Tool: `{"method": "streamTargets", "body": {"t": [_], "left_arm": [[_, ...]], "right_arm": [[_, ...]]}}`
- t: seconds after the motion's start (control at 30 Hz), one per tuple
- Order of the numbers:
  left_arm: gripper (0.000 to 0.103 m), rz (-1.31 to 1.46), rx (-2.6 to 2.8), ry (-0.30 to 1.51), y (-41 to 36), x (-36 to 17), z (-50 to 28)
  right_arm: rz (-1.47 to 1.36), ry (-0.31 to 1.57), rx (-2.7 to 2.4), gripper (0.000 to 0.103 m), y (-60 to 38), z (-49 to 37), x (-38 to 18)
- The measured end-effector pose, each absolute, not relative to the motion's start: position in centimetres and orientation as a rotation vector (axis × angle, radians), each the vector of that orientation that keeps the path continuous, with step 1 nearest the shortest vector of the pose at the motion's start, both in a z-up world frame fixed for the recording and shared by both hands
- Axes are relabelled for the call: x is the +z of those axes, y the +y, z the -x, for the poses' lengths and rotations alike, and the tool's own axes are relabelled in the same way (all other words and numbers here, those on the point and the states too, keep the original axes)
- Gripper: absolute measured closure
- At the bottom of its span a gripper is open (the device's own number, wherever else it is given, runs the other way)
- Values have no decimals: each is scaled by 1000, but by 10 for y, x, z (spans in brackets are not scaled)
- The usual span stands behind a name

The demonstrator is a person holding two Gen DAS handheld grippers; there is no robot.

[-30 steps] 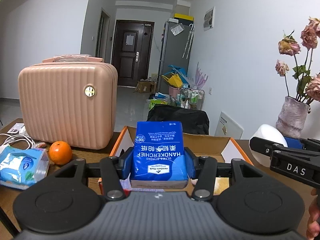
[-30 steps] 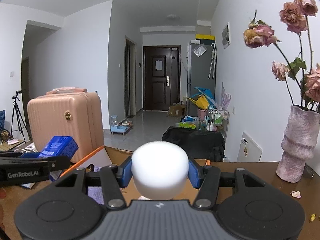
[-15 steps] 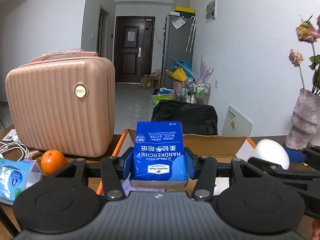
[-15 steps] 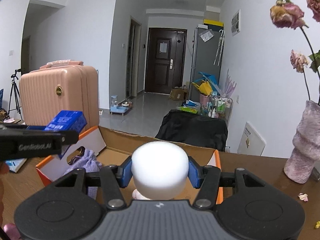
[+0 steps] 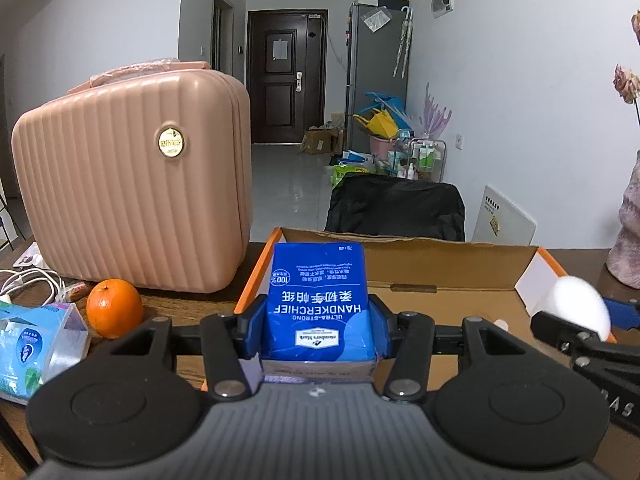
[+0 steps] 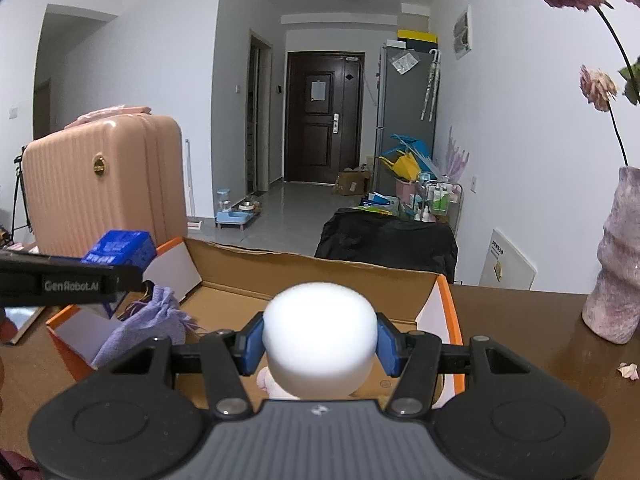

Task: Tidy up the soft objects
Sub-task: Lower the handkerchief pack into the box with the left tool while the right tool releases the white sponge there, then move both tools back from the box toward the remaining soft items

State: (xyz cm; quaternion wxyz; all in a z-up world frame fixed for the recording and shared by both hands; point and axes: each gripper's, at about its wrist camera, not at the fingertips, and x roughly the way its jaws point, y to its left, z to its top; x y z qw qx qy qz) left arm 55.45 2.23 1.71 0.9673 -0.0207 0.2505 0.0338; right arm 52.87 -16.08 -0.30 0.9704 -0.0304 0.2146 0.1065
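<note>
Left tongs are clamping the blue handkerchief pack, holding it over the left end of the open cardboard box. Right tongs are gripping a white foam ball above the box's right side. Purple pouch is lying inside.

The walls are white. A dark brown door stands shut at the end of a hall with a shiny grey floor. A tall grey fridge stands beside it. A black chair back is behind the brown table.
</note>
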Motion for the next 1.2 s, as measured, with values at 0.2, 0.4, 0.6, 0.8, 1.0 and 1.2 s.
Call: {"method": "streamTargets", "body": {"t": [0.2,0.4,0.6,0.8,1.0,1.2], "left_arm": [[51,29,69,521,20,9,-561],[50,24,57,526,20,7,-561],[20,26,64,516,21,6,-560],[0,14,96,476,19,10,-554],[0,29,109,478,22,12,-554],[0,36,102,474,24,15,-552]], "right_arm": [[55,429,205,48,-163,-530,-3],[48,449,177,40,-162,-535,-5],[4,461,136,11,-171,-540,-6],[-19,469,122,1,-177,-542,-7],[-13,471,123,1,-176,-541,-7],[-12,465,121,1,-177,-538,-3]]}}
